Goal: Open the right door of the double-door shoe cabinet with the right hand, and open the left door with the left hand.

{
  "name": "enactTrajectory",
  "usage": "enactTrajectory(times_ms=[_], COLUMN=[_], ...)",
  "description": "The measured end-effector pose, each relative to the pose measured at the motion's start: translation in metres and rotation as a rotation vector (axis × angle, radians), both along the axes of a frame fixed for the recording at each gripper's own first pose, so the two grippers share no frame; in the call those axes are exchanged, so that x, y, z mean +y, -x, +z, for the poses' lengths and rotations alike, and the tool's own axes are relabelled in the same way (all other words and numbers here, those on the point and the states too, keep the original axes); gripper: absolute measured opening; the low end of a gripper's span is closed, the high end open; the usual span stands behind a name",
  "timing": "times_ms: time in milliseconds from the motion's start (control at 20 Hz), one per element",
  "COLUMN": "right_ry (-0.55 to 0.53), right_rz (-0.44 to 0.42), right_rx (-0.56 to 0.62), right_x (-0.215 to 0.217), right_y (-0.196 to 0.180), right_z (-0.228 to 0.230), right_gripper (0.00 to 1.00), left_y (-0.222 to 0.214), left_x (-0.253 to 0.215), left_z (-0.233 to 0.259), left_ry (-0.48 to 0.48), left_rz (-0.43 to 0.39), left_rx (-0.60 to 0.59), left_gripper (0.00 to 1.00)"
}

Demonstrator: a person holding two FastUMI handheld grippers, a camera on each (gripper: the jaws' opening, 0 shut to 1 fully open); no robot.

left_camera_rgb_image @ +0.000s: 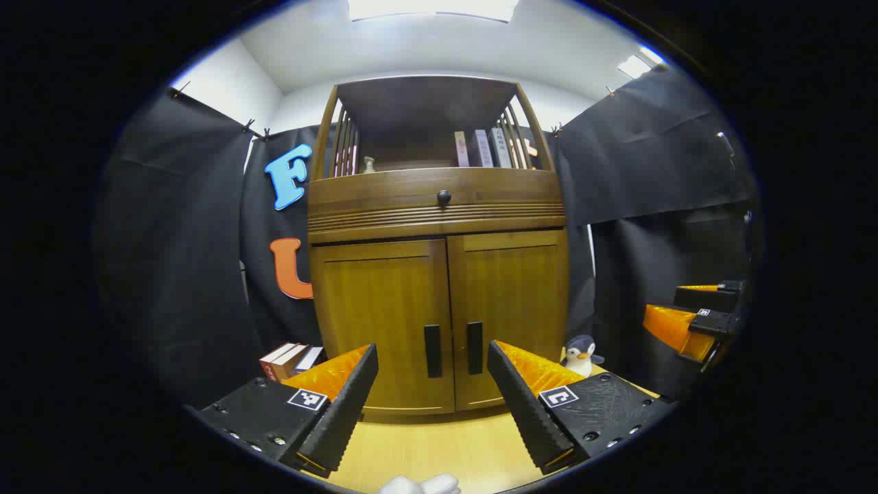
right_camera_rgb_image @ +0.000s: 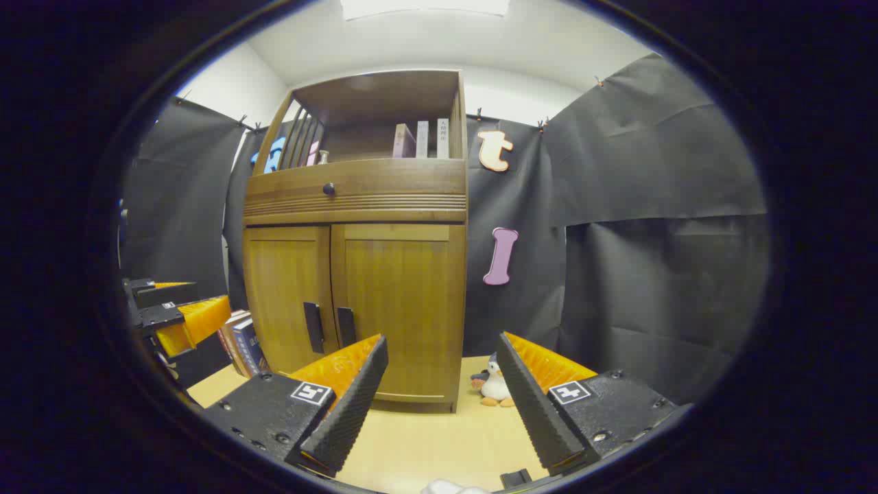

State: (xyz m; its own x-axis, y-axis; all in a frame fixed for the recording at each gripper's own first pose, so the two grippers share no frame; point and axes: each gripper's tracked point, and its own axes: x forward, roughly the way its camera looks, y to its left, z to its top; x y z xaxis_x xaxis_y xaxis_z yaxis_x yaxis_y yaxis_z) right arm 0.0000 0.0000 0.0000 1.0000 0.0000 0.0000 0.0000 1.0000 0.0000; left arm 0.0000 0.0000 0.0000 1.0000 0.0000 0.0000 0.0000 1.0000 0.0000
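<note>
In the left gripper view, the left gripper (left_camera_rgb_image: 432, 384) is standing wide open, holding nothing, facing the shoe cabinet (left_camera_rgb_image: 439, 226) squarely but apart from it. In the right gripper view, the right gripper (right_camera_rgb_image: 442, 381) is likewise gaping empty, the cabinet lying ahead and leftward. The left door (left_camera_rgb_image: 384, 322) and right door (left_camera_rgb_image: 511, 312) are both sitting closed, handles (left_camera_rgb_image: 433, 350) adjoining at centre.

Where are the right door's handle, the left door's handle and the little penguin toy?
right door handle (left_camera_rgb_image: 475, 348), left gripper view, middle of the dark vertical bar.
left door handle (left_camera_rgb_image: 433, 351), left gripper view, middle of the dark vertical bar.
penguin toy (right_camera_rgb_image: 493, 385), right gripper view, its white belly.
</note>
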Motion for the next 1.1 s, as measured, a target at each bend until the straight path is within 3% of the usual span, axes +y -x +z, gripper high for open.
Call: enactTrajectory(times_ms=[1100], right_ry=[0.003], right_rz=[0.003], right_rx=[0.033], right_x=[0.021], right_y=[-0.022], right_z=[-0.018], right_gripper=[1.0], left_y=[0.003], left_x=[0.037], left_z=[0.0], left_ry=[-0.001], left_rz=[0.049], left_rx=[-0.006], left_gripper=[0.96])
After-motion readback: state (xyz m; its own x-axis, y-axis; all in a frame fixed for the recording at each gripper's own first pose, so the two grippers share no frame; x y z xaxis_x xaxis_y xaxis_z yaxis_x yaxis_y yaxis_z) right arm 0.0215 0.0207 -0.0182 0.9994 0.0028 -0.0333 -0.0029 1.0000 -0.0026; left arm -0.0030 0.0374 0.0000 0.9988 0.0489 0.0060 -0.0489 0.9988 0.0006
